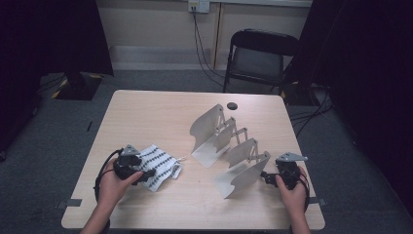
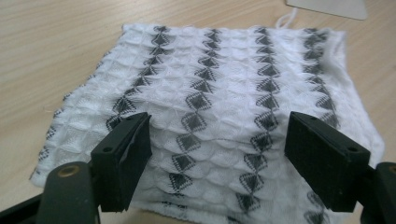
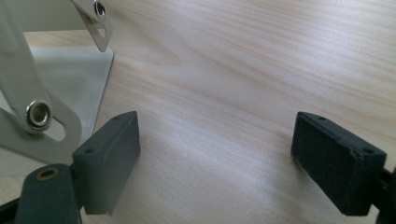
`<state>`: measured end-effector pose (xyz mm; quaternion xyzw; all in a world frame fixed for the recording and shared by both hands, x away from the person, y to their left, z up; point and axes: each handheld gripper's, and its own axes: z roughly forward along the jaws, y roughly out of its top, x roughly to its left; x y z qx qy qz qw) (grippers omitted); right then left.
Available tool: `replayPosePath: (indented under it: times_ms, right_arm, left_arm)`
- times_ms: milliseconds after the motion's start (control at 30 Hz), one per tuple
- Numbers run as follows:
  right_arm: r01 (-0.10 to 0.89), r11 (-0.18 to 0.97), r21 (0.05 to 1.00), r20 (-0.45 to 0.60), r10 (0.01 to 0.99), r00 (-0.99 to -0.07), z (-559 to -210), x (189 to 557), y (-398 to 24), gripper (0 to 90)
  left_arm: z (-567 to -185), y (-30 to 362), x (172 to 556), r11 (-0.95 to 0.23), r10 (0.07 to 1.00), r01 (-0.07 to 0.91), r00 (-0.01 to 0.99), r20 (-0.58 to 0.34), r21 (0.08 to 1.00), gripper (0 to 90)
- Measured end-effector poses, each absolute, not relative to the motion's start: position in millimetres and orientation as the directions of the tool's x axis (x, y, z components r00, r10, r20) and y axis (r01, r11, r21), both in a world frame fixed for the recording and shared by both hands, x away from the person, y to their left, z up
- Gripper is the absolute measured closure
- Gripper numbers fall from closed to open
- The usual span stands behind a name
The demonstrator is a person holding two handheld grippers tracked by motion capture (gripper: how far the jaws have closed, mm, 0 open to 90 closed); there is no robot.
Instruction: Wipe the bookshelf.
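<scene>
1. Two grippers work at a light wooden table (image 1: 160,112), each one held in a hand of the person.
2. On the left side of the table lies a folded white cloth (image 1: 159,166) with rows of dark diamond shapes, near the front edge.
3. The left gripper (image 1: 146,174) rests at the near-left edge of this cloth. In the left gripper view its two black jaws stand wide apart over the cloth (image 2: 224,107); the fabric is between and under them, but the pads do not press it.
4. The right gripper (image 1: 266,176) is near the right front corner of the table, just beside the closest panel of a white metal folding rack (image 1: 229,146).
5. In the right gripper view its jaws are also apart, with bare wood between them. The rack (image 3: 60,79), with its riveted strips, stands just at the left jaw; whether they touch I cannot tell.
6. Behind the table stands a black folding chair (image 1: 260,56).
</scene>
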<state>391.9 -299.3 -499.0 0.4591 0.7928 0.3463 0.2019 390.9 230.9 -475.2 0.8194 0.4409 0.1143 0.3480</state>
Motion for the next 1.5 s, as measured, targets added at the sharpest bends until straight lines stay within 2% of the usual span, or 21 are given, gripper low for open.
replayPosePath:
  times_ms: [400, 700, 867, 1033, 1267, 1300, 1367, 1433, 1500]
  right_arm:
    - [0.588, 0.339, 0.734, -0.001, 0.867, -0.498, -499.0, 391.9, -299.2, 15.0]
    - [0.588, 0.34, 0.734, -0.001, 0.866, -0.499, -499.0, 392.0, -299.3, 15.0]
    - [0.587, 0.34, 0.735, -0.002, 0.866, -0.5, -499.0, 392.1, -299.3, 15.0]
    - [0.587, 0.34, 0.735, -0.001, 0.866, -0.5, -499.0, 392.0, -299.2, 15.0]
    - [0.588, 0.34, 0.734, 0.0, 0.866, -0.5, -499.0, 391.9, -299.0, 15.0]
    - [0.588, 0.34, 0.734, 0.0, 0.866, -0.5, -499.0, 391.9, -299.0, 14.9]
    - [0.588, 0.34, 0.734, -0.001, 0.866, -0.5, -499.0, 391.9, -299.0, 14.9]
    - [0.589, 0.339, 0.734, 0.0, 0.866, -0.499, -499.0, 391.9, -298.9, 15.0]
    - [0.588, 0.34, 0.734, -0.001, 0.866, -0.5, -499.0, 391.9, -299.0, 14.9]
  left_arm:
    - [-480.0, 191.9, 432.6, -0.434, 0.772, 0.618, 0.63, -0.084, 0.655, 19.3]
    - [-482.9, 153.0, 452.0, -0.498, 0.726, 0.562, 0.686, -0.036, 0.66, 18.7]
    - [-483.2, 140.9, 458.4, -0.524, 0.715, 0.536, 0.699, 0.001, 0.662, 18.3]
    - [-475.6, 142.1, 452.5, -0.516, 0.715, 0.53, 0.699, -0.003, 0.673, 20.4]
    - [-458.0, 133.9, 428.5, -0.507, 0.66, 0.472, 0.75, -0.027, 0.721, 35.5]
    - [-457.9, 130.5, 425.7, -0.51, 0.645, 0.464, 0.763, -0.035, 0.724, 40.1]
    - [-460.6, 122.2, 421.6, -0.502, 0.617, 0.458, 0.784, -0.068, 0.734, 43.6]
    - [-465.3, 116.3, 419.1, -0.519, 0.598, 0.459, 0.798, -0.078, 0.721, 51.4]
    - [-474.5, 111.1, 416.2, -0.545, 0.583, 0.468, 0.808, -0.086, 0.696, 55.3]
